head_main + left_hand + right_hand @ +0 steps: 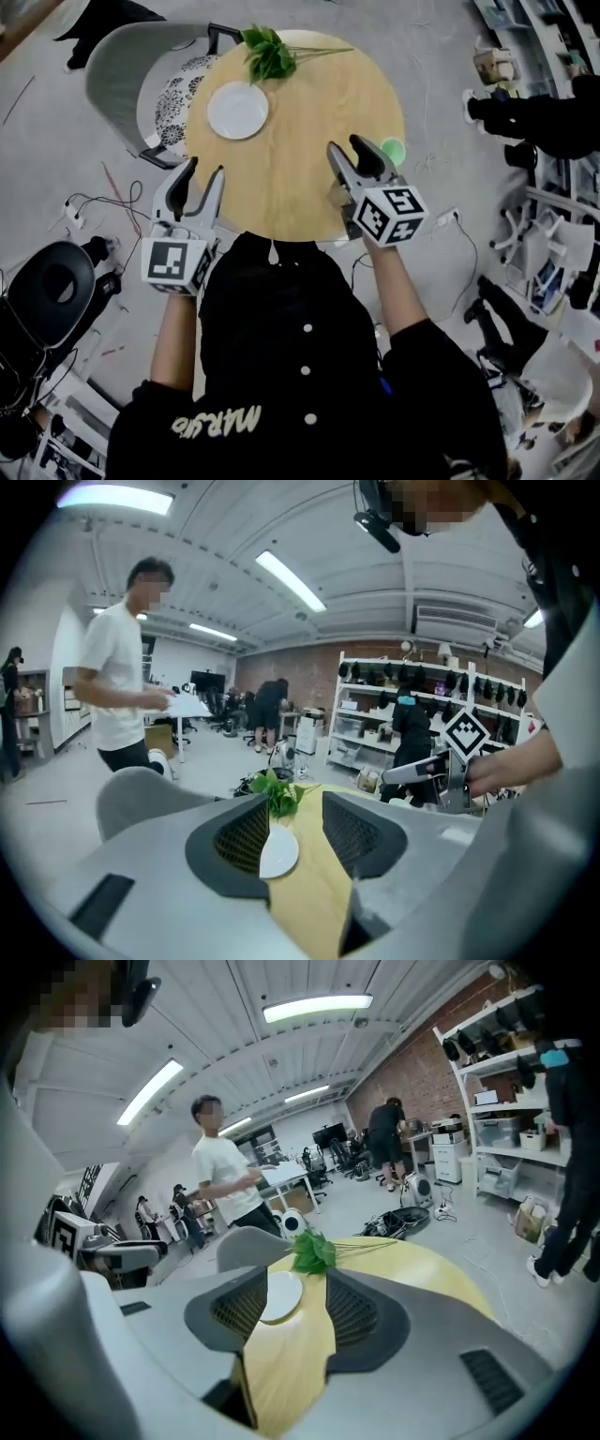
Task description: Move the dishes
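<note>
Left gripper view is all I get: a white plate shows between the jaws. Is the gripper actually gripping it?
Observer: No. In the head view the left gripper is open at the near edge of the table, and the white plate lies well beyond its tips, untouched.
Operator: Is there any other dish on the table?
Observer: Yes. A green cup seems to stand at the table's right edge, close beside the right gripper.
</note>
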Demonstrator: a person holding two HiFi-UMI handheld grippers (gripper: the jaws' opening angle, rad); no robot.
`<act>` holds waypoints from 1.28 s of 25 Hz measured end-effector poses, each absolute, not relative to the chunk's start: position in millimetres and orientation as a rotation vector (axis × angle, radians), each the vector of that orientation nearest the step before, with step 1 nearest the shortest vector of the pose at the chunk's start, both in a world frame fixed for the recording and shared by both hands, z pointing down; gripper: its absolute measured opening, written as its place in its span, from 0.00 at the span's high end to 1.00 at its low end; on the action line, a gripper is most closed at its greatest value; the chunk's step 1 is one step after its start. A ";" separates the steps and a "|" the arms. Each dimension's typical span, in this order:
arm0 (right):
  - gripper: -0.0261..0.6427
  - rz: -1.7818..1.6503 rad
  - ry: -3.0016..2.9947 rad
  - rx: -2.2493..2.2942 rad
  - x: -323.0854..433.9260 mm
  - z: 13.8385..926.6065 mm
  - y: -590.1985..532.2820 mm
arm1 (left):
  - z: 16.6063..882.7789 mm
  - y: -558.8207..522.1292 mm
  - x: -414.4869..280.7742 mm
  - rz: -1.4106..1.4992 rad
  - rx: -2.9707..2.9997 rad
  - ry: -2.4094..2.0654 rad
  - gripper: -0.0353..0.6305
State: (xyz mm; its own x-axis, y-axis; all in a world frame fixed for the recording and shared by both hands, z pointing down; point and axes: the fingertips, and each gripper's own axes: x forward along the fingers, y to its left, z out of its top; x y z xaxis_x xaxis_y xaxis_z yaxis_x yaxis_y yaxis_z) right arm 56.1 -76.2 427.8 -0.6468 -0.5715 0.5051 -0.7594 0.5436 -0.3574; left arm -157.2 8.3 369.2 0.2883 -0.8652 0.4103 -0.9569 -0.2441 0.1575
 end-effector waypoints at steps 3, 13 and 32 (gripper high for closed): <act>0.67 0.832 -2.454 1.054 29.4 435.2 -83.9 | 399.8 4.9 -179.1 0.352 2.133 -1.620 0.69; 0.67 0.924 -2.356 0.973 -41.9 489.0 -96.4 | 498.6 -31.5 -221.1 0.334 1.947 -1.508 0.69; 0.69 1.032 -2.144 1.039 -89.3 597.0 -134.5 | 600.1 -84.8 -237.4 0.377 1.776 -1.350 0.69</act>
State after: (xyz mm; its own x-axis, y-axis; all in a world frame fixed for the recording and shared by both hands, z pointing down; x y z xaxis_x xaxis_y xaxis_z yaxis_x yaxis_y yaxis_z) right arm -89.3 -134.5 597.0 -0.5581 -0.4071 0.7230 -0.8190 0.4100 -0.4014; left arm -237.4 -84.8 600.1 0.3716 -0.6390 0.6736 -0.8954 -0.0548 0.4420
